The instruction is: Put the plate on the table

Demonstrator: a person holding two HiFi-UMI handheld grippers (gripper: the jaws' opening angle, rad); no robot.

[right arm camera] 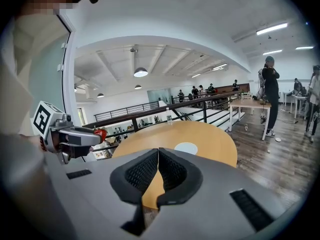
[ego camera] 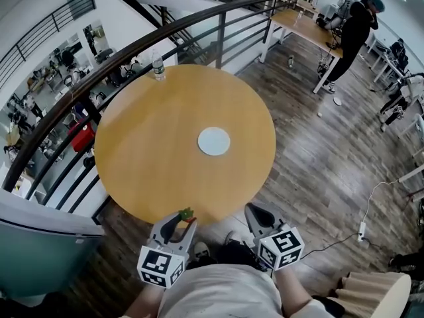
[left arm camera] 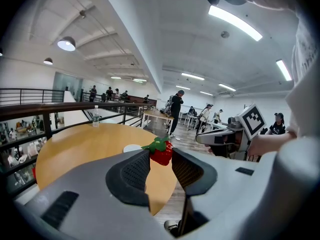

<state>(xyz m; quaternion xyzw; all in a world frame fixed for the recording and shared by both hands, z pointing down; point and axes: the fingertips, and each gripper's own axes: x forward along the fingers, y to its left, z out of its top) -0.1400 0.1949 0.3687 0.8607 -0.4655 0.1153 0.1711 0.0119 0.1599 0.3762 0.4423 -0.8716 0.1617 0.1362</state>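
The plate (ego camera: 214, 141) already lies on the table (ego camera: 146, 151) ahead. The left gripper (ego camera: 182, 220) pinches a strawberry (ego camera: 186, 213), and the right gripper (ego camera: 258, 215) is closed and empty. The next move is probably to carry the strawberry forward.

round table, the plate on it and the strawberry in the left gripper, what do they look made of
Round table: wood or wood-look laminate, smooth satin finish; even honey colour with a faint sheen.
Plate: pale, matte, flat disc; whether ceramic, plastic or paper cannot be told.
Strawberry: probably toy plastic or rubber; evenly red, slightly shiny body, moulded-looking green leaves.
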